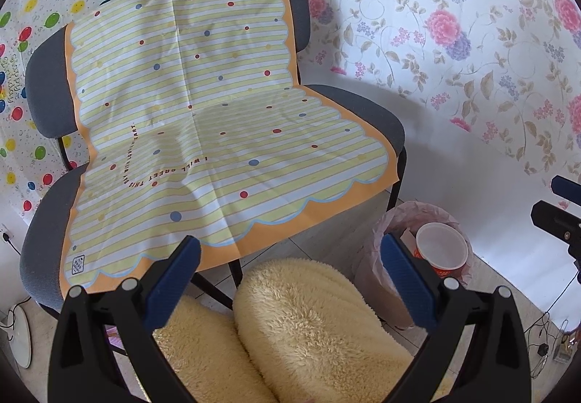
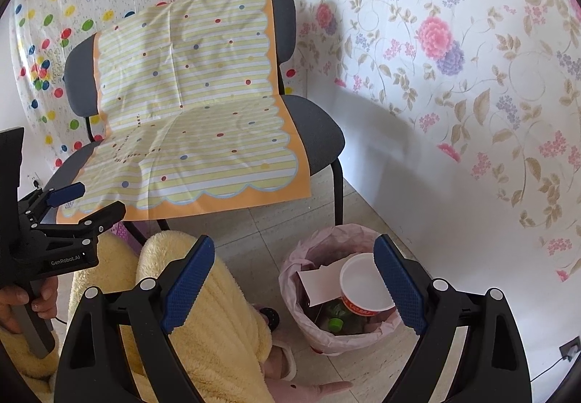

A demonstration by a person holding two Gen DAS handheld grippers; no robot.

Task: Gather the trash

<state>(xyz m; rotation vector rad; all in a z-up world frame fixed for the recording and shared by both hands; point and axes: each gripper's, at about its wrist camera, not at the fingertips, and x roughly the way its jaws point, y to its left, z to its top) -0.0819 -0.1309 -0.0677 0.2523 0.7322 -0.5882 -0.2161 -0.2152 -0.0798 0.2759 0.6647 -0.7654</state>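
A small bin lined with a pale pink bag stands on the tiled floor, just right of the grey chair and near the flowered wall. Inside it a white paper cup with a red band round its outside lies tilted against the right side of the rim, its open mouth turned up and towards the camera and its long axis leaning down into the bin. Beside the cup, to the left, a flat white piece of card rests slanted against the liner. Deeper down there is a green bottle cap with something green and clear behind it, too shadowed to name. In the left wrist view the same cup shows at the top of the bin, mouth up.

The chair carries a yellow striped, dotted cloth with an orange scalloped border, draped over back and seat; nothing lies on the cloth.

The right tool is spread wide with nothing between its blue pads, hanging above the floor with the bin under its right finger. The left tool is likewise wide apart and grips nothing, held over the person's lap in fluffy yellow fabric. From the right wrist view the left tool shows at the left edge, a hand on its handle.
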